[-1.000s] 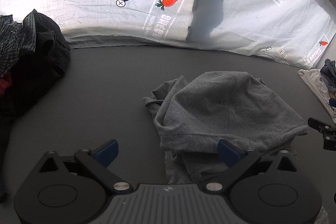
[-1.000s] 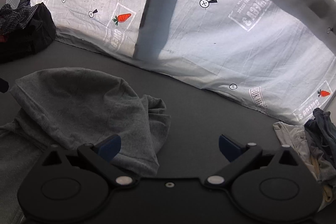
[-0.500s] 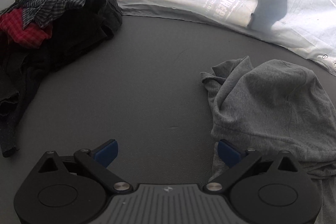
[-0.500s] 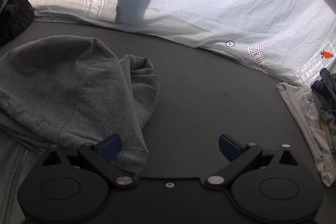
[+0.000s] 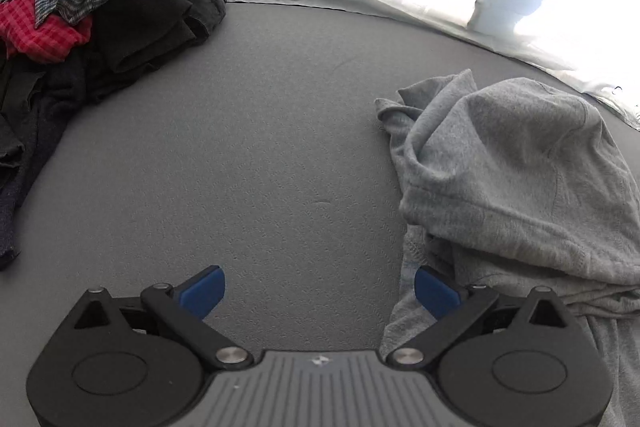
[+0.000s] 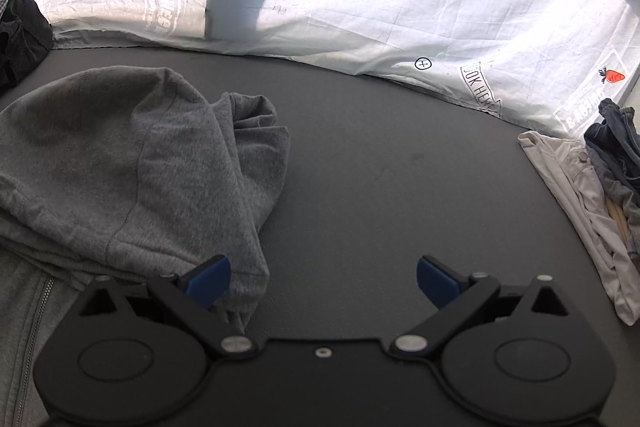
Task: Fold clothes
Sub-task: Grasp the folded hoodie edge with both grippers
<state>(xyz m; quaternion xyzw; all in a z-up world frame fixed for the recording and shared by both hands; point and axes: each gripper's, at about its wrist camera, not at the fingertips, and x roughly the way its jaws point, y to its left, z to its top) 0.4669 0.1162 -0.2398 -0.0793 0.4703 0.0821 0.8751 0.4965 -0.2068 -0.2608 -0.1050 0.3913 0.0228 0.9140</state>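
Note:
A grey zip-up hoodie lies bunched on the dark grey table, its hood uppermost. In the left wrist view it fills the right side; my left gripper is open just left of its edge, the right blue pad over the cloth's border. In the right wrist view the hoodie lies at the left, its zipper at the lower left. My right gripper is open, its left pad over the hoodie's right edge, nothing held.
A heap of dark, plaid and red clothes sits at the table's far left. Cream and blue-grey garments lie at the far right. A white sheet with carrot prints hangs behind the table.
My left gripper has swung left, so the hoodie slid to the right of its view and the dark pile came in. The right gripper has drawn in lower over the hoodie's right edge.

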